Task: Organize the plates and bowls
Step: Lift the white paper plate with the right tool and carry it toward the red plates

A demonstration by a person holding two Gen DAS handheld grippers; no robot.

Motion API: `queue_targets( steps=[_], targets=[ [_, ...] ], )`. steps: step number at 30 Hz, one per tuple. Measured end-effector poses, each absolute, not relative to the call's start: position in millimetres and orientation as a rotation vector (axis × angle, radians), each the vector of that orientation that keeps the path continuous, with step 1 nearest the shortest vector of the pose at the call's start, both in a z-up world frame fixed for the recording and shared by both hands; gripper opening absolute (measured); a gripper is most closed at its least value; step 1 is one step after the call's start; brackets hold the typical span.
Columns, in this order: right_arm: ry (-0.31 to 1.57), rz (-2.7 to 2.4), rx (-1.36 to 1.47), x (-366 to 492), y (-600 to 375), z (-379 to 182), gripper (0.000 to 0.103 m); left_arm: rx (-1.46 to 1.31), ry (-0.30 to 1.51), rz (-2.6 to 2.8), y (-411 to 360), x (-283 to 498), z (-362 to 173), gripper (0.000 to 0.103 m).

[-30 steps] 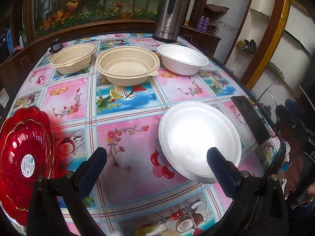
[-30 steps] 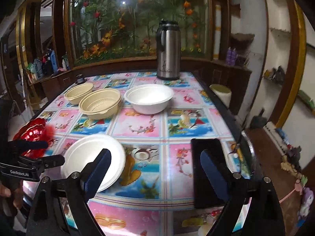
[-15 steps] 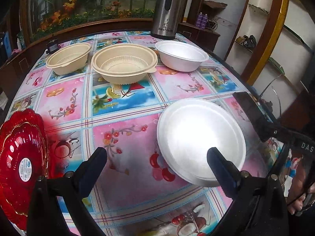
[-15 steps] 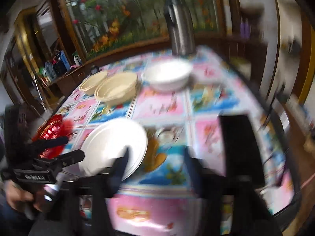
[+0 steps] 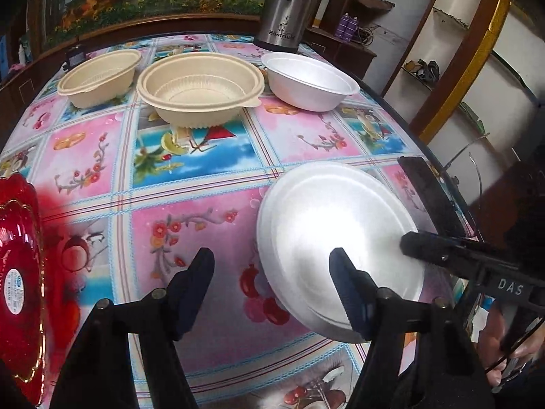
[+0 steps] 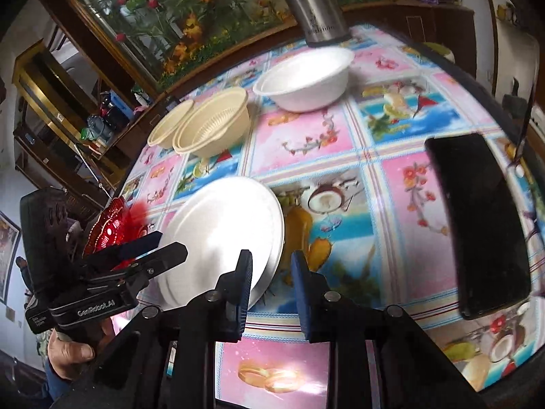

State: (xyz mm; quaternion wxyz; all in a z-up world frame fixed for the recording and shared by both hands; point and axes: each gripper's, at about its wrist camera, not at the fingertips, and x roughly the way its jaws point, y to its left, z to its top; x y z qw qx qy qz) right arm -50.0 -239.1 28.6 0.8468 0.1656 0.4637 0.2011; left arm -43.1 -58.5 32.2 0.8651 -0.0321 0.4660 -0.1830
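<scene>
White foam plate (image 5: 335,238), round and glossy, lower right of the left wrist view, flat on the floral tablecloth (image 5: 190,225). Near its right rim, the right gripper (image 6: 270,266): fingers narrowly parted around the plate's edge, not pressed shut, as seen in the right wrist view. Left gripper (image 5: 270,272) spread wide, holding nothing, one finger over the plate. Red plate (image 5: 18,283) at the left edge, well apart. Across the top: small beige bowl (image 5: 102,76), large beige bowl (image 5: 201,88), white bowl (image 5: 310,80), all with nothing inside. Only in the right wrist view, whole: black phone (image 6: 477,221), right side. Steel thermos (image 5: 289,6) behind the bowls.
</scene>
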Motion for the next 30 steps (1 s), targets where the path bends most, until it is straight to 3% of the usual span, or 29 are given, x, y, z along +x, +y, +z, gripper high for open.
queue_targets(
  steps=[1,3,9,20,22,30],
  targets=[
    [0.984,0.427,0.346,-50.5,-236.7,26.9,0.026,-0.061,0.975,-0.387,-59.6,-44.7,31.8,0.052],
    [0.987,0.426,0.356,-52.1,-235.4,26.5,0.020,-0.043,0.976,-0.396,-62.8,-48.3,31.9,0.040],
    [0.964,0.447,0.336,-58.5,-228.1,37.2,0.019,0.028,0.912,-0.373,-68.7,-62.7,43.7,0.040],
    [0.991,0.406,0.343,-54.8,-234.4,26.6,0.019,-0.066,0.971,-0.431,-60.9,-52.4,27.6,0.040],
    [0.992,0.409,0.332,-55.5,-232.5,26.6,0.019,-0.057,0.961,-0.441,-62.8,-55.3,28.0,0.024],
    [0.969,0.419,0.303,-59.6,-225.6,33.4,0.019,-0.048,0.936,-0.438,-58.5,-62.5,37.1,0.024]
  ],
)
